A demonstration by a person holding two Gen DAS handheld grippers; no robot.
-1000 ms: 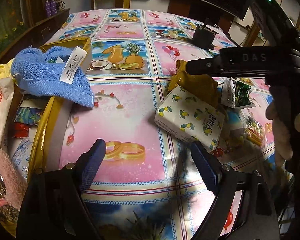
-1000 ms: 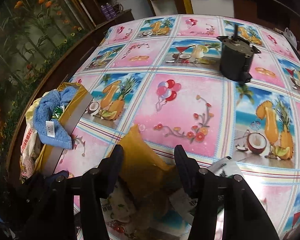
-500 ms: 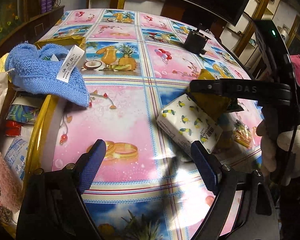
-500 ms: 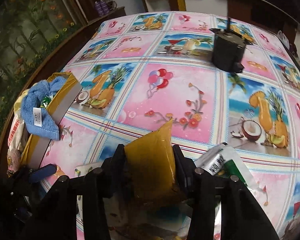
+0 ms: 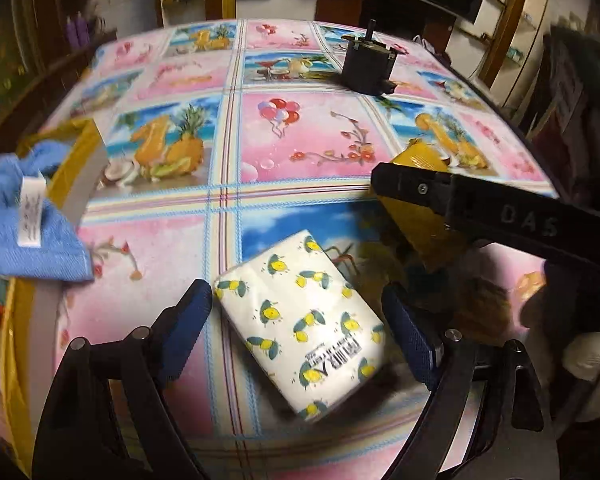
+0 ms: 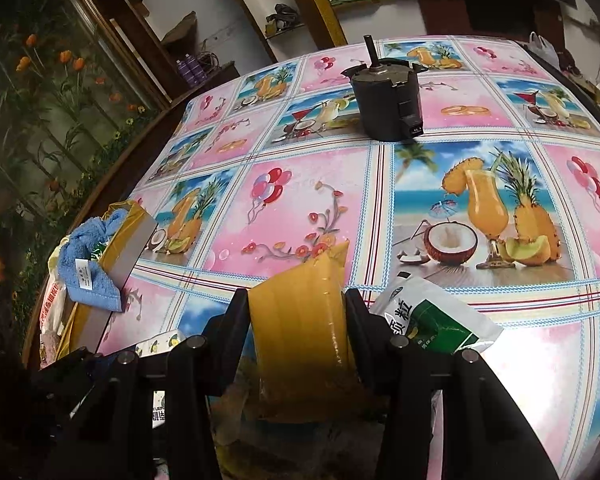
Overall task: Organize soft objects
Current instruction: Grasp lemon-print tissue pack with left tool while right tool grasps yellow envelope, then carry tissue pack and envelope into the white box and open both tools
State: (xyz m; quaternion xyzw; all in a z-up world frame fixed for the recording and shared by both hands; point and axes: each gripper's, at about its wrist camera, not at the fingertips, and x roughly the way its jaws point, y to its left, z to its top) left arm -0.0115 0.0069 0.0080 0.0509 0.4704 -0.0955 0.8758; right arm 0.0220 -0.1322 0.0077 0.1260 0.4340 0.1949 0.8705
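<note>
Right tongs (image 6: 298, 320) clamped on a yellow pouch (image 6: 304, 320), low in the frame's centre, having just closed on it. Left tongs (image 5: 296, 316) spread wide, astride a white lemon-print tissue pack (image 5: 300, 316) lying flat on the bench (image 5: 300, 152), pads not pressing it. Just right of the pouch, a green-and-white packet (image 6: 432, 320) on the bench. At the left edge, a blue towel (image 6: 86, 268) draped over a yellow box (image 6: 128, 248). Toward the top, a black motor (image 6: 388, 100), standing upright.
</note>
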